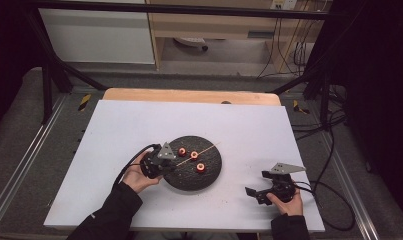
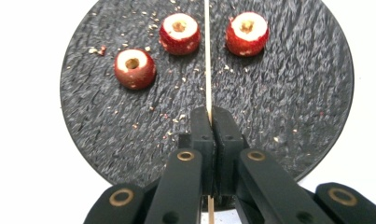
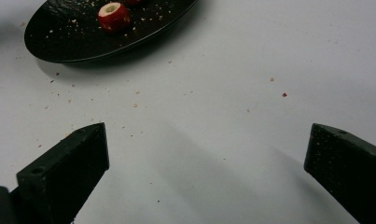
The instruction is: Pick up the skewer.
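While the left gripper [image 2: 208, 116] sits at the near edge of the dark round plate [image 2: 288, 93], its two black fingers [image 2: 200, 135] are pressed together on a thin wooden skewer [image 2: 207, 56]. The skewer is pinched between the pads near its lower end; a short piece pokes out below the fingers, and the long part runs straight ahead from the fingertips across the plate. Three cored red fruit pieces lie beyond the fingertips: one [image 2: 179, 32] just left of the skewer, one [image 2: 247, 32] to its right, and a third [image 2: 135, 68] farther left and nearer the fingers. None touches the skewer. From the high view, the left gripper [image 1: 161, 161] rests at the plate's left rim with the skewer [image 1: 199, 153] slanting up to the right. The right gripper [image 3: 206, 154] holds its fingers [image 3: 69, 168] spread wide over the bare white table [image 3: 223, 70], with nothing between them, well apart from the plate.
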Motion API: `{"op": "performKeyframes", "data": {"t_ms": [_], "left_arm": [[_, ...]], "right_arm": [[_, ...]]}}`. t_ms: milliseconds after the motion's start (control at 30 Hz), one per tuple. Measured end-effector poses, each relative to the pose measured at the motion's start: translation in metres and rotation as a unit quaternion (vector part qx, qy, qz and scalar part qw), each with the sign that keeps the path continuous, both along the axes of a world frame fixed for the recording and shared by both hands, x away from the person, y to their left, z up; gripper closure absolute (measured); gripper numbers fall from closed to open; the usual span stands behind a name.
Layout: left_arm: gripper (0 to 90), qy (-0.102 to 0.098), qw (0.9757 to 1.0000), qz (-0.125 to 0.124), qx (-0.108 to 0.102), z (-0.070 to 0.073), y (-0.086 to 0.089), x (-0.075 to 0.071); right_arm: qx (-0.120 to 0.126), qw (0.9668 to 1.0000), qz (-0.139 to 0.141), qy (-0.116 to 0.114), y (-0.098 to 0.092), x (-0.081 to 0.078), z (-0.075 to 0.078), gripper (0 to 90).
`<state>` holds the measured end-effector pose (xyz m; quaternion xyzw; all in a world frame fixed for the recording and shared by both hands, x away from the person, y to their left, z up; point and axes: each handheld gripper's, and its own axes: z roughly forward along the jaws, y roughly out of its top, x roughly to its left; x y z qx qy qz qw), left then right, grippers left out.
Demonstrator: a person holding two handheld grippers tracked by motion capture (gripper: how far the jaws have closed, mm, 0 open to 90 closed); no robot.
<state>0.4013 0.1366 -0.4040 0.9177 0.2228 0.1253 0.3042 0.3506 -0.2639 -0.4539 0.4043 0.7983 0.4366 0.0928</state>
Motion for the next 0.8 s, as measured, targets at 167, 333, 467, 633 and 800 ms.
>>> {"op": "performKeyframes", "data": {"t_ms": [167, 333, 467, 633, 800], "left_arm": [[88.6, -0.002, 0.9993, 0.025, -0.028, 0.002, 0.006, -0.008], [88.6, -0.011, 0.9965, 0.059, -0.059, 0.005, 0.015, -0.016], [88.6, -0.017, 0.994, 0.075, -0.077, 0.005, 0.023, -0.025], [88.6, -0.022, 0.9902, 0.094, -0.101, 0.002, 0.036, -0.036], [88.6, -0.023, 0.9858, 0.111, -0.124, -0.003, 0.05, -0.046]], "right_arm": [[-0.003, 1.0, -0.002, 0.004, 0.001, 0.001, 0.0, 0.6], [-0.002, 1.0, -0.004, 0.006, 0.001, 0.001, 0.0, 0.5], [-0.005, 0.9999, -0.005, 0.009, 0.002, 0.001, 0.001, 0.5], [-0.017, 0.9997, -0.015, 0.012, 0.008, 0.002, 0.003, 0.5], [-0.021, 0.9994, -0.022, 0.018, 0.012, 0.004, 0.005, 0.4]]}}
